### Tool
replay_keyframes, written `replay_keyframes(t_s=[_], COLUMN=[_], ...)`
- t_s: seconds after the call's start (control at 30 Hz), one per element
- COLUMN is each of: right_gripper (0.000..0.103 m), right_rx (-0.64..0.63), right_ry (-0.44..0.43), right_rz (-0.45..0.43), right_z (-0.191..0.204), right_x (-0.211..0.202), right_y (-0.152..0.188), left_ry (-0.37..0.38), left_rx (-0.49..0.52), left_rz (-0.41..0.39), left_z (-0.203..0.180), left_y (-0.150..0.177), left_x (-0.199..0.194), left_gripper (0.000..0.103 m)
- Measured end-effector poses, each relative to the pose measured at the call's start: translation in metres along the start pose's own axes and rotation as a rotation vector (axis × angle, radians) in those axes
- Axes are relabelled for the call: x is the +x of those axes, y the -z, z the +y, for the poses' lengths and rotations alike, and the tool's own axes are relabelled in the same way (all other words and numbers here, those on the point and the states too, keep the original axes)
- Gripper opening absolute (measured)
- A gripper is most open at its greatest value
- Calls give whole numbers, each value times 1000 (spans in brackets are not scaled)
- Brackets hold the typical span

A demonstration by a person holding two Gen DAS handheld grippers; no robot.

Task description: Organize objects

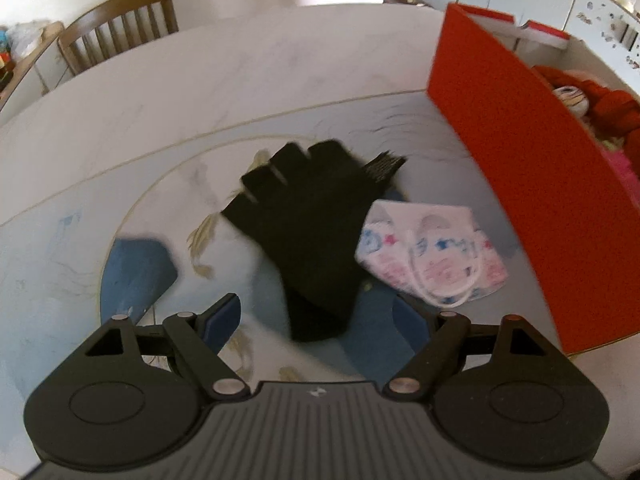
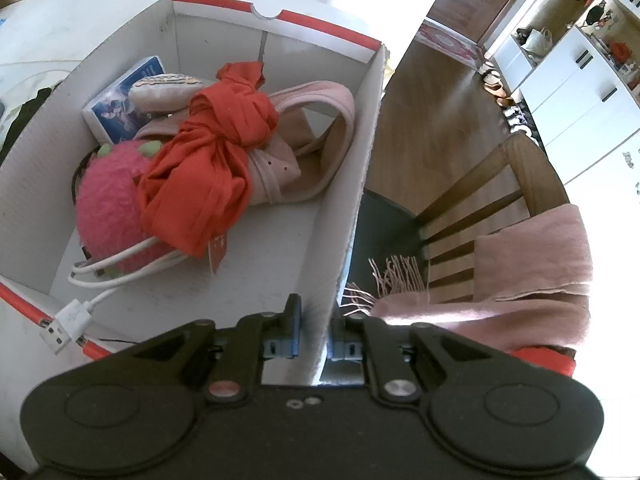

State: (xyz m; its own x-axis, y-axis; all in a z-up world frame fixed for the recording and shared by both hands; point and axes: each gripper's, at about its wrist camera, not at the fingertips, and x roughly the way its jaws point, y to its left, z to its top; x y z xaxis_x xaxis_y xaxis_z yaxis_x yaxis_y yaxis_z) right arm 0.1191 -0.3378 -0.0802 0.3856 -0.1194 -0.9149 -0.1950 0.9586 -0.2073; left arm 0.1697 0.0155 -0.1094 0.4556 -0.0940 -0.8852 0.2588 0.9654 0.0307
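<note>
A black fingerless glove [image 1: 308, 224] lies flat on the marble-patterned table [image 1: 200, 80]. My left gripper [image 1: 316, 316] hangs just above its cuff, jaws wide open, one finger on each side and neither pad touching it. A printed face mask [image 1: 432, 256] lies right of the glove, partly under it. The red and white cardboard box [image 1: 520, 184] stands at the right. My right gripper [image 2: 316, 332] is shut on the near right wall of the box [image 2: 352, 184]. Inside are a knotted red cloth [image 2: 216, 152], a pink plush [image 2: 108, 216] and a white USB cable [image 2: 80, 312].
The box also holds a pink strap [image 2: 320, 120], a striped pouch [image 2: 164, 88] and a blue carton [image 2: 128, 96]. A wooden chair [image 2: 500, 200] draped with a pink scarf [image 2: 532, 264] stands right of the box. Another chair [image 1: 120, 24] is at the table's far side.
</note>
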Motion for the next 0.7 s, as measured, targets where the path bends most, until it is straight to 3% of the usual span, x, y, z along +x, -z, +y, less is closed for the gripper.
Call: replay_keyframes(t_s=[0.33,0.53,0.7], right_gripper=[12,12,12], right_rx=[-3,-3,-4], right_ry=[6,7,7], right_rz=[5,5,5], right_z=[2,4,6], right_x=[-1,-1,-1], right_y=[1,-1,-2], left_ry=[-5,16,35], left_rx=[-13,-14,-32], left_rz=[-1,-11,-9], left_z=[7,7,8], left_y=[-1,-3,-4], left_x=[12,12,9], left_gripper=[82,57,30])
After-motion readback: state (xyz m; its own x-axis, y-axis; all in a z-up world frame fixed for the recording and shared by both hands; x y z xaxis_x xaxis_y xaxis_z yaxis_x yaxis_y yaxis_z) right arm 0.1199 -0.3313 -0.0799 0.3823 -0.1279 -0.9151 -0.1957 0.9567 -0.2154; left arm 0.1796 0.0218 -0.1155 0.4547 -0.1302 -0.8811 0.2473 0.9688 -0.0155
